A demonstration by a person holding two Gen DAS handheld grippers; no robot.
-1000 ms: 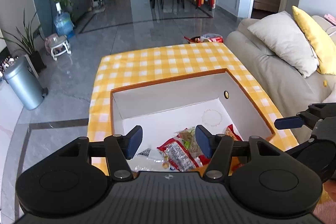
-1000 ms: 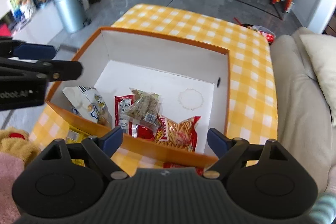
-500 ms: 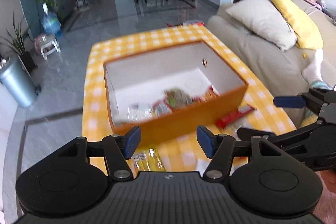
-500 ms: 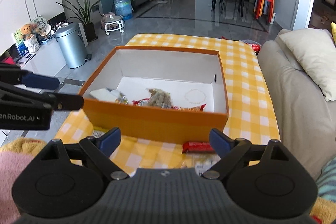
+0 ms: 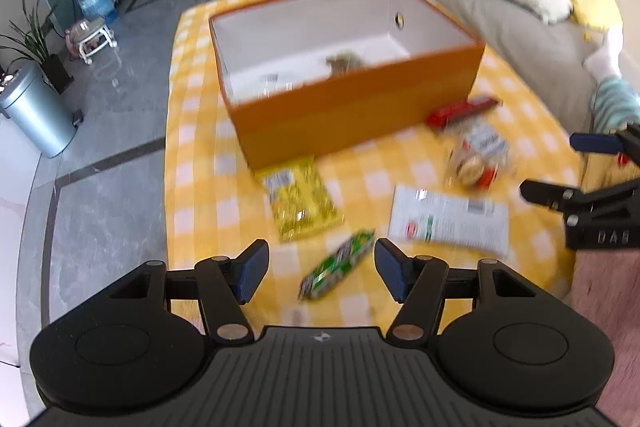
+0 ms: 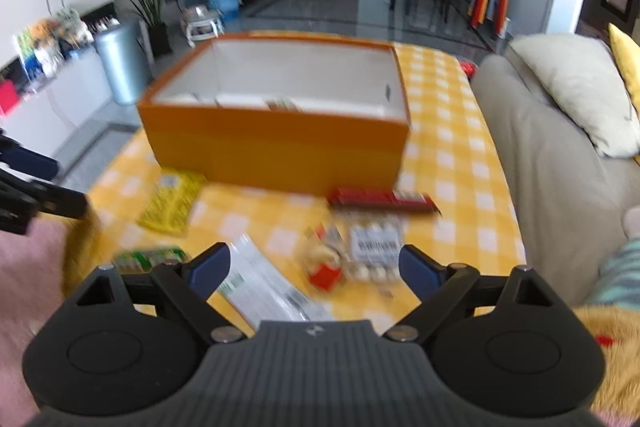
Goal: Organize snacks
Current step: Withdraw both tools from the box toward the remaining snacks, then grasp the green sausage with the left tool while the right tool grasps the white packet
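In the left wrist view, the left gripper (image 5: 321,270) is hanging with its blue-padded jaws spread and nothing pinched, above a green foil snack bar (image 5: 337,271) that is lying on the yellow-and-white checked tablecloth (image 5: 192,163). The landmark, an open orange cardboard box with a white inside (image 5: 360,107), is sitting beyond it; the packets inside are blurring into vague shapes and its near wall is hiding most of them. Just in front of the box a flat yellow snack packet (image 5: 300,203) is lying, to its right a red wrapped bar (image 5: 460,110), a clear bag of round biscuits (image 5: 476,157) and a white printed pouch (image 5: 448,223). The right gripper (image 5: 576,167) is poking in at the right edge, cut off

In the right wrist view, the right gripper (image 6: 314,269) is standing wide apart, holding nothing, over the white pouch (image 6: 264,287) and biscuit bag (image 6: 352,259), both in front of the box (image 6: 276,147). The pouch's near end is disappearing behind the gripper body, and all print is smearing unreadable
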